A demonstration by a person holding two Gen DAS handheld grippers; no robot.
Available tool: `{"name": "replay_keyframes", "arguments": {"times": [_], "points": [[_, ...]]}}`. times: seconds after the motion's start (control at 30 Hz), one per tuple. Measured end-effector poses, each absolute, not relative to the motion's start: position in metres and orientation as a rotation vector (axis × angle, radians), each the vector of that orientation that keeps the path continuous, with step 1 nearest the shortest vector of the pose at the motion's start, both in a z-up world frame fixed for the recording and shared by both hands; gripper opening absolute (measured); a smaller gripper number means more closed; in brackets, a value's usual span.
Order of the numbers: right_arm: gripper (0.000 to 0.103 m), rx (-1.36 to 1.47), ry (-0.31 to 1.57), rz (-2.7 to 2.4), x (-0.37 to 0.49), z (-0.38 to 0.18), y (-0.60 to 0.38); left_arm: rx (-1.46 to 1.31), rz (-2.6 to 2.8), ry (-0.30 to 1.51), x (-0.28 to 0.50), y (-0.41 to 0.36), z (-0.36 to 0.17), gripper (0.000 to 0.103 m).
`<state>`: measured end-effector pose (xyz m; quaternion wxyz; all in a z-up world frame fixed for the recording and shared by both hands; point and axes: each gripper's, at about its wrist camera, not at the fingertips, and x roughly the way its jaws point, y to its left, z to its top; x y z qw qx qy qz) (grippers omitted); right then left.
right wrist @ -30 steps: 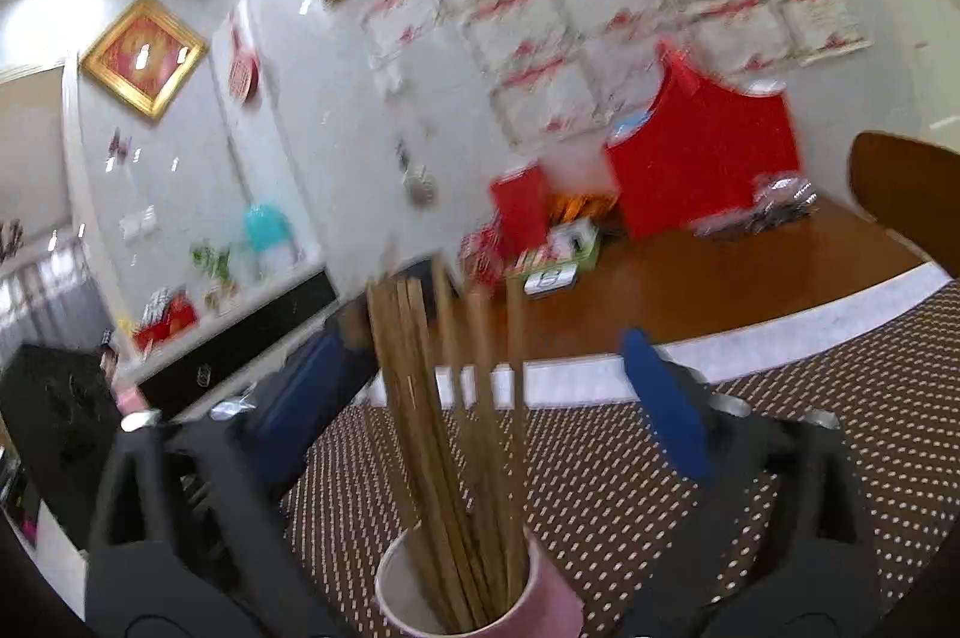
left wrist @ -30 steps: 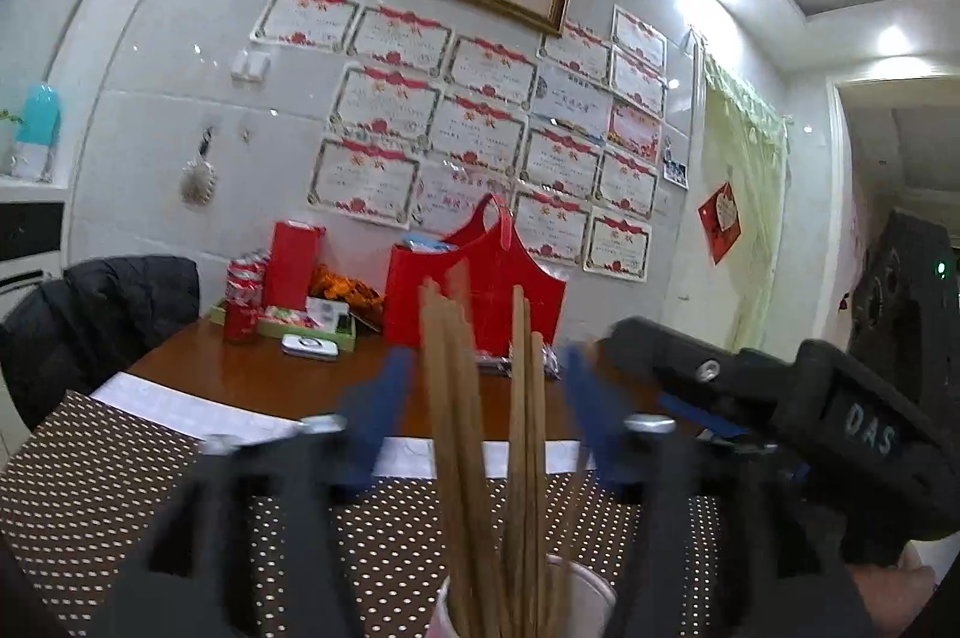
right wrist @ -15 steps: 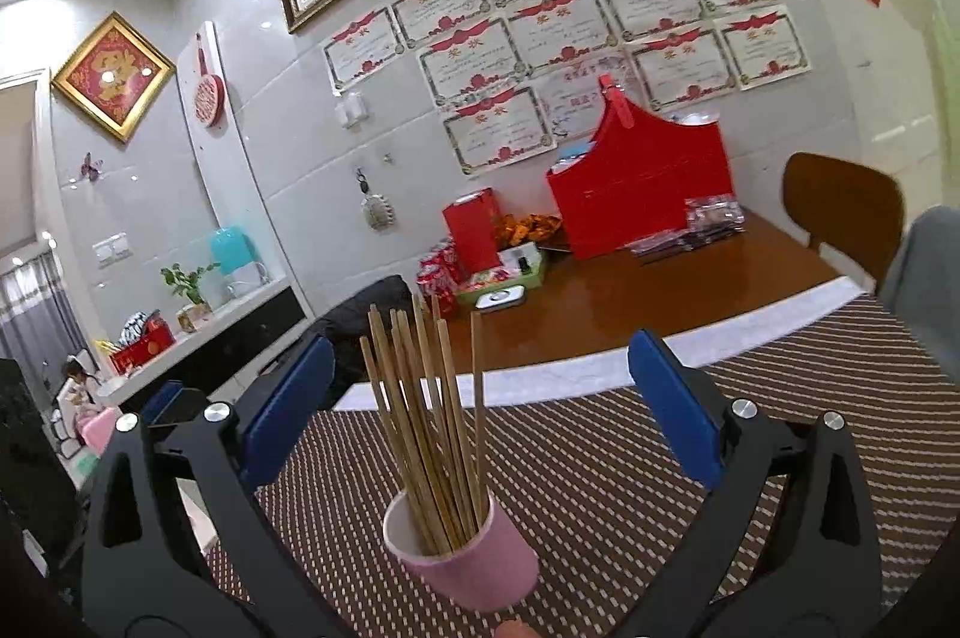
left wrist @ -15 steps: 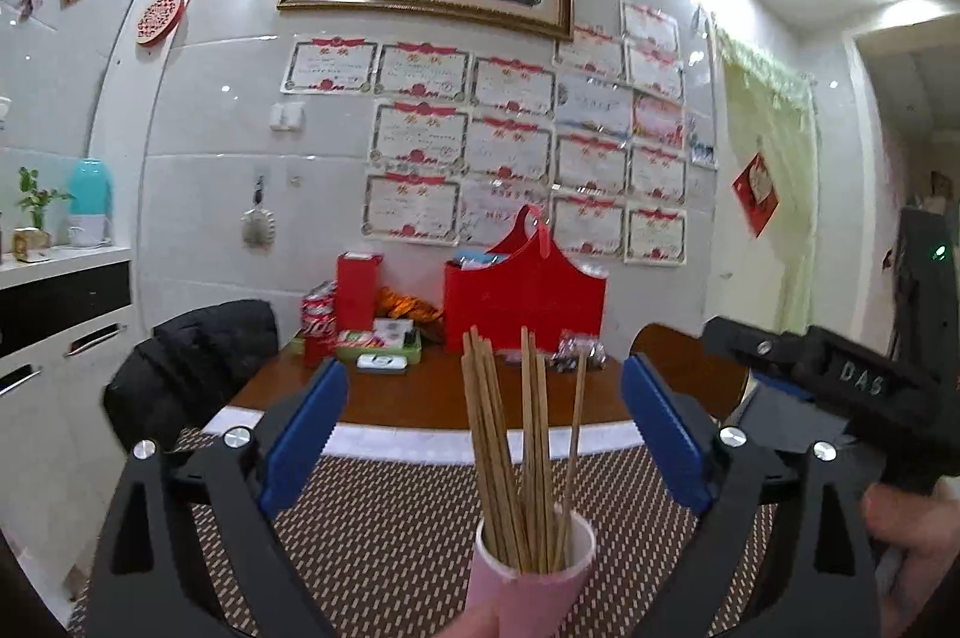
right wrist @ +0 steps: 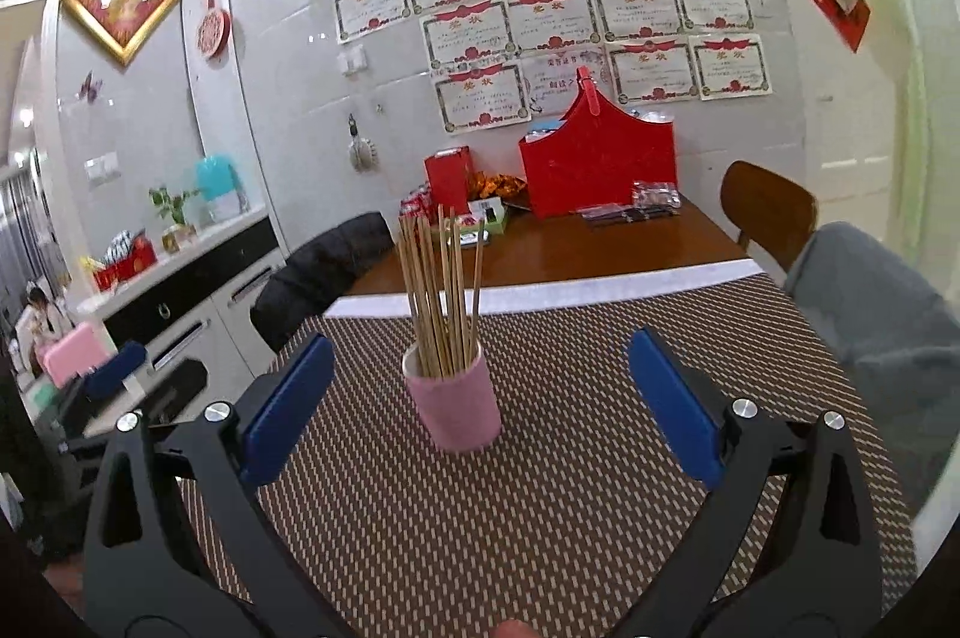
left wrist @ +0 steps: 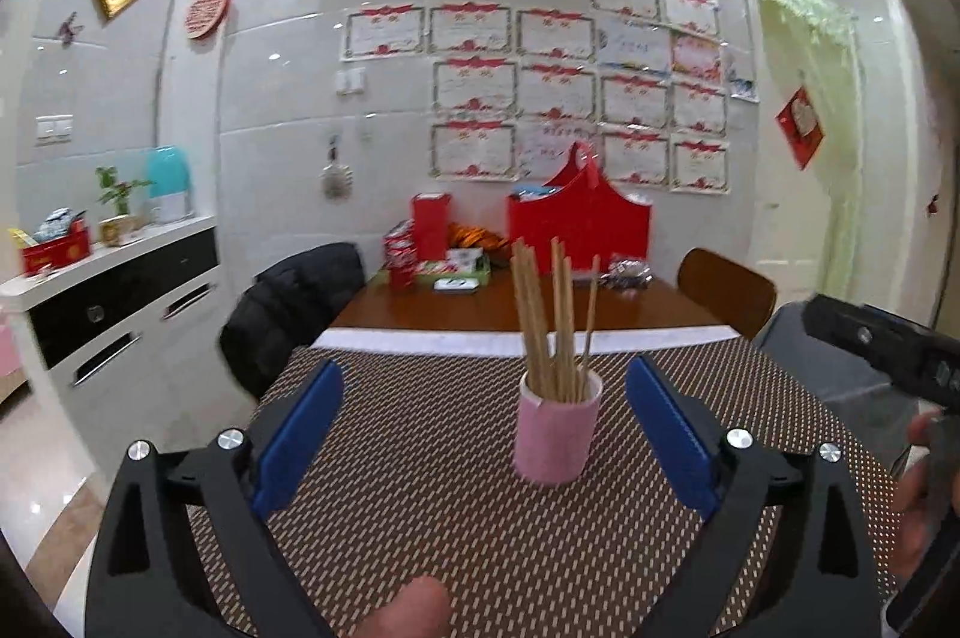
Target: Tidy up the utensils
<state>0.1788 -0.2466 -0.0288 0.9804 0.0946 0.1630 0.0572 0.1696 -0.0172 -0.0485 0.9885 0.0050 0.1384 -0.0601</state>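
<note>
A pink cup (left wrist: 558,431) stands upright on the brown dotted mat (left wrist: 420,506), with several wooden chopsticks (left wrist: 549,314) standing in it. It also shows in the right wrist view (right wrist: 459,407), chopsticks (right wrist: 441,290) upright. My left gripper (left wrist: 486,422) is open and empty, its blue pads on either side of the cup but short of it. My right gripper (right wrist: 480,392) is open and empty, also back from the cup. The right gripper's body (left wrist: 888,350) shows at the right edge of the left wrist view.
The mat covers the near part of a wooden table (right wrist: 570,254). At the far end stand a red bag (right wrist: 600,158), red boxes (right wrist: 447,179) and snacks. A black-jacketed chair (right wrist: 324,272) is left, a brown chair (right wrist: 768,212) right, a counter (left wrist: 114,290) far left.
Both grippers have drawn back and away from the cup, which was close between the jaws and now stands farther off on the mat. Both stay open.
</note>
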Motion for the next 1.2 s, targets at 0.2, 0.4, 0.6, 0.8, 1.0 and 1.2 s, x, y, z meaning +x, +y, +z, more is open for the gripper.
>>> {"name": "replay_keyframes", "arguments": {"times": [0.2, 0.4, 0.6, 0.8, 1.0, 1.2], "points": [[0.097, 0.152, 0.312, 0.092, 0.121, -0.021, -0.230, -0.007, -0.085, 0.310, 0.121, -0.011, -0.036, 0.094], [0.097, 0.116, 0.301, 0.063, 0.079, -0.020, -0.220, 0.014, -0.063, 0.313, 0.083, -0.015, -0.028, 0.094], [0.097, 0.091, 0.277, 0.034, 0.052, -0.020, -0.212, 0.024, -0.038, 0.278, 0.051, -0.012, -0.021, 0.094], [0.097, 0.066, 0.270, 0.017, 0.037, -0.023, -0.202, 0.034, -0.027, 0.270, 0.032, -0.007, -0.020, 0.095], [0.097, 0.045, 0.251, 0.008, 0.033, -0.018, -0.189, 0.023, -0.040, 0.267, 0.023, -0.005, -0.022, 0.095], [0.097, 0.037, 0.244, -0.004, 0.030, -0.020, -0.184, 0.020, -0.022, 0.239, 0.015, -0.003, -0.020, 0.096]]}}
